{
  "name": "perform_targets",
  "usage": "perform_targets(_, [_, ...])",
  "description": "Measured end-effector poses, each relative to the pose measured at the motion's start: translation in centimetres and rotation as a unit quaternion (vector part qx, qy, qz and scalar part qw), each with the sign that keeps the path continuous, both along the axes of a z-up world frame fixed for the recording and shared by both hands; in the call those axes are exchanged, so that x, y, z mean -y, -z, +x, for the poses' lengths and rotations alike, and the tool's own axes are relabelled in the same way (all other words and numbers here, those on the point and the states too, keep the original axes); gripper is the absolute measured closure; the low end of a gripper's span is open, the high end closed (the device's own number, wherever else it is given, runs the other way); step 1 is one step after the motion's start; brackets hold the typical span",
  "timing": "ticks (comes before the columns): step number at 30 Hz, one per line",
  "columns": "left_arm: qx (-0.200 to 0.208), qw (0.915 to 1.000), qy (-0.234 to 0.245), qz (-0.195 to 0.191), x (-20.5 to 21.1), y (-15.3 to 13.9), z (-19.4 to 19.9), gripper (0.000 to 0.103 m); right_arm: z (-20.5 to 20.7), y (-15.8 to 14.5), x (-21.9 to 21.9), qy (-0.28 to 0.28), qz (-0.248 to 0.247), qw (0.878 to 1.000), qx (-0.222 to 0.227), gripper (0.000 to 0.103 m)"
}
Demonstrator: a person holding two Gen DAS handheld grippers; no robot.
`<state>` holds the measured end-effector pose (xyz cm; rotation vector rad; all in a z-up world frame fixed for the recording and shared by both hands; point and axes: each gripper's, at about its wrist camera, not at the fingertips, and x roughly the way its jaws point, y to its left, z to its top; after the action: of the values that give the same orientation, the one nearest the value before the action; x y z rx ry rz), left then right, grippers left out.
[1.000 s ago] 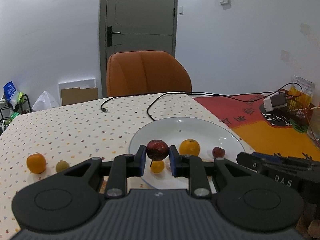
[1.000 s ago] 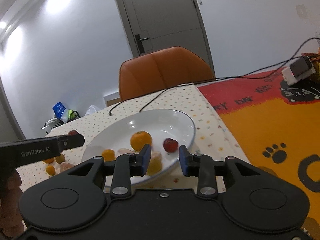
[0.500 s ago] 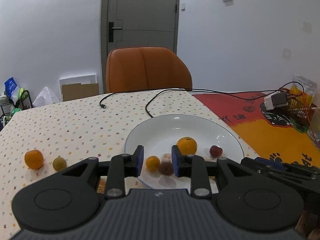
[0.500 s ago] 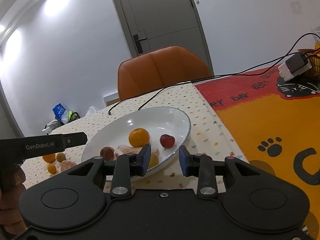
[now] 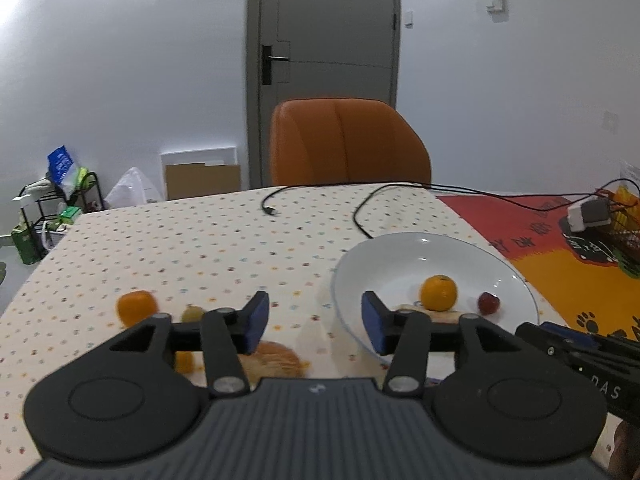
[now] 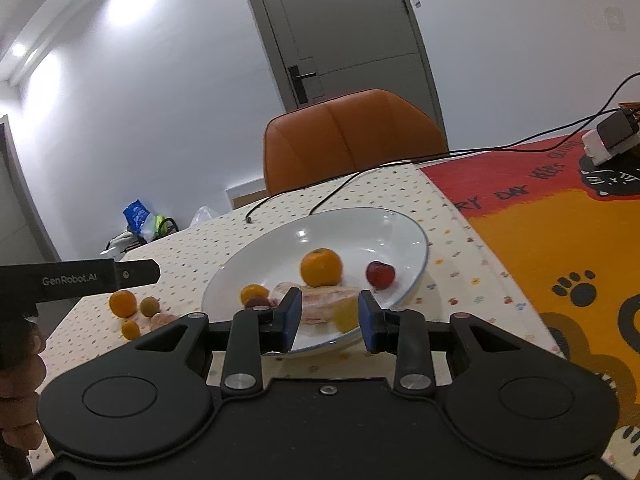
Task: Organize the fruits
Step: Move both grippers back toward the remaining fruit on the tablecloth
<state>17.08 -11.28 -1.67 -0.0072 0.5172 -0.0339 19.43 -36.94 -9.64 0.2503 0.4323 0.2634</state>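
A white plate (image 5: 345, 268) (image 6: 416, 236) holds an orange (image 5: 438, 293) (image 6: 321, 267), a small red fruit (image 5: 489, 303) (image 6: 380, 275), a small orange fruit (image 6: 253, 293), a dark red fruit (image 6: 259, 302) and a yellow fruit (image 6: 346, 315). Left of the plate, on the dotted cloth, lie an orange (image 5: 136, 307) (image 6: 123, 303), a greenish fruit (image 5: 192, 313) (image 6: 149, 306), a tiny orange fruit (image 5: 184, 362) (image 6: 130, 329) and a peach-coloured fruit (image 5: 276, 360) (image 6: 162, 320). My left gripper (image 5: 315, 320) is open and empty above that peach-coloured fruit. My right gripper (image 6: 329, 320) is open and empty at the plate's near rim.
An orange chair (image 5: 348, 140) stands behind the table. Black cables (image 5: 360, 216) run across the cloth beyond the plate. A red and orange mat (image 6: 560, 248) with a white charger (image 6: 608, 140) covers the right side. A hand (image 6: 20, 380) holds the left gripper.
My left gripper let the dark red fruit go onto the plate, opened wider and swung left toward the loose fruits on the cloth. The right gripper stayed open near the plate.
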Motion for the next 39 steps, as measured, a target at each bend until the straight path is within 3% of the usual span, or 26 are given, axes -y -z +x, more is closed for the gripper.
perform_targets(4, [0.005,0.9998,-0.02,-0.005,-1.4,-0.2,-0.6,0.028,-0.3,-0.4,-0.9,-0.013,-0.003,1.0,0.003,0.07])
perform_targets(7, [0.01,0.9992,-0.039,-0.005,-2.3,-0.3,-1.1,0.021,-0.3,-0.5,-1.4,-0.014,-0.004,1.0,0.004,0.058])
perform_targets(10, [0.01,0.9983,-0.057,0.0,-3.2,-0.3,-1.6,0.018,-0.5,-0.6,-2.0,-0.015,-0.006,1.0,0.007,0.046])
perform_targets(15, [0.009,0.997,-0.077,0.005,-4.7,-0.2,-2.5,0.015,-0.9,-0.9,-3.1,-0.016,-0.008,1.0,0.023,0.012])
perform_targets(20, [0.004,0.9955,-0.095,0.003,-6.3,0.1,-3.4,0.014,-1.1,-1.2,-4.2,-0.021,-0.021,0.999,0.025,0.0])
perform_targets(39, [-0.004,0.9909,-0.134,-0.006,-10.3,1.5,-4.7,0.013,-1.5,-0.6,-8.5,-0.044,-0.057,0.997,0.019,0.0])
